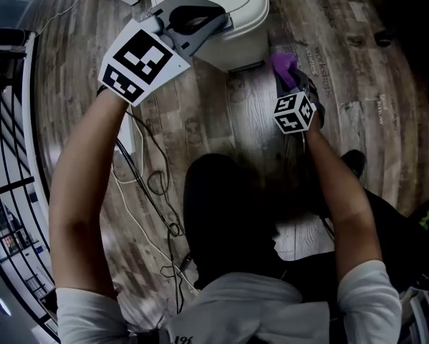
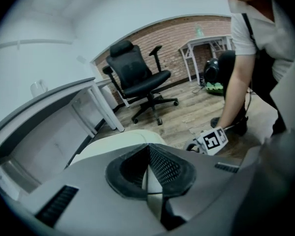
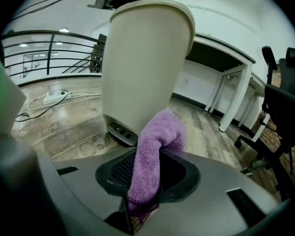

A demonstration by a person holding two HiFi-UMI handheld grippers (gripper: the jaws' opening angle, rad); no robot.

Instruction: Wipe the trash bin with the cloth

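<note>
Wood-plank floor: cream plastic trash bin; left gripper clenched empty, right gripper grasping purple terry cloth, maybe touching bin.

left arm: bare forearm stretched forward along the left of the head view, with a pale short sleeve at the shoulder.
left gripper: angled forward and somewhat downward; jaws shut tip to tip with nothing between them.
left marker cube: sits tilted just above the wrist, with one face turned to the head camera.
right arm: bare forearm reaching forward on the right, elbow bent.
right gripper: probably held lower than the left, since it looks smaller from above; jaws clamped on a purple cloth whose free end stands past the tips.
right marker cube: at the wrist, corner-on to the head camera.
</note>
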